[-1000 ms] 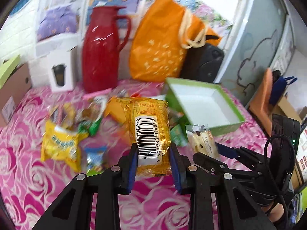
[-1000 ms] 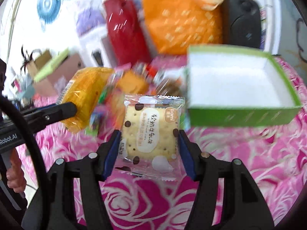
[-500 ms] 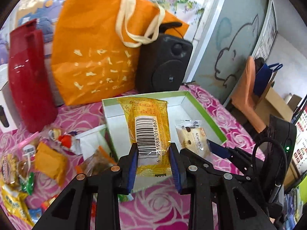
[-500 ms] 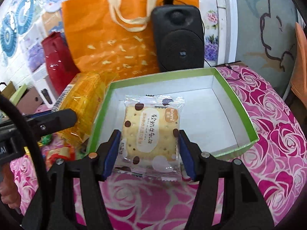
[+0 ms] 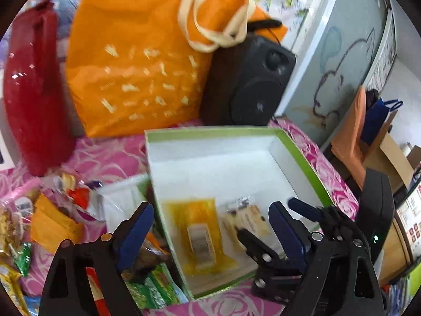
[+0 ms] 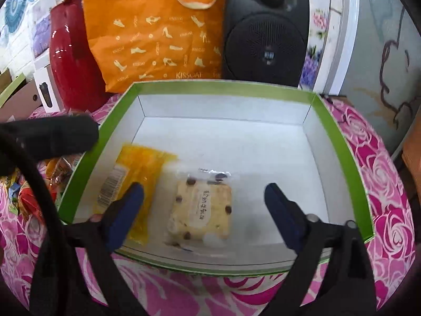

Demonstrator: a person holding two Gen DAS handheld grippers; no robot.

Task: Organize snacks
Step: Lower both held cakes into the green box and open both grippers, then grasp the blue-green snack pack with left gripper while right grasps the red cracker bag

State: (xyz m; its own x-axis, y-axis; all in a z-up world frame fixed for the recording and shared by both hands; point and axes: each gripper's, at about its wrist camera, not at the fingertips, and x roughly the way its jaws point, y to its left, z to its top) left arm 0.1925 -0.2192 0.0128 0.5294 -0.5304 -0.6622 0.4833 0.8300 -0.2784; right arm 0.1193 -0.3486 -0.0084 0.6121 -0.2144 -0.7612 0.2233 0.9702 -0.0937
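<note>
Over green box [image 6: 339,142], both grippers [image 5: 210,226] [image 6: 204,205] wide apart, holding nothing.

Bright, even light; fisheye-bent edges, dark corners, motion blur across the left view.

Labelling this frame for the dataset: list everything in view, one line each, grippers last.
Green box: 1, green outside, white inside, on the tablecloth.
Yellow snack packet: 1, yellow with barcode, lying in the box, left side.
Chocolate-chip biscuit packet: 1, clear wrap, in the box beside the yellow one.
Loose snacks: several, mixed colours, heaped left of the box.
Orange tote bag: 1, behind the box.
Black speaker: 1, right of the bag.
Red jug: 1, left of the bag.
Tablecloth: pink rose print.
Left gripper: open, empty.
Right gripper: open, empty.
</note>
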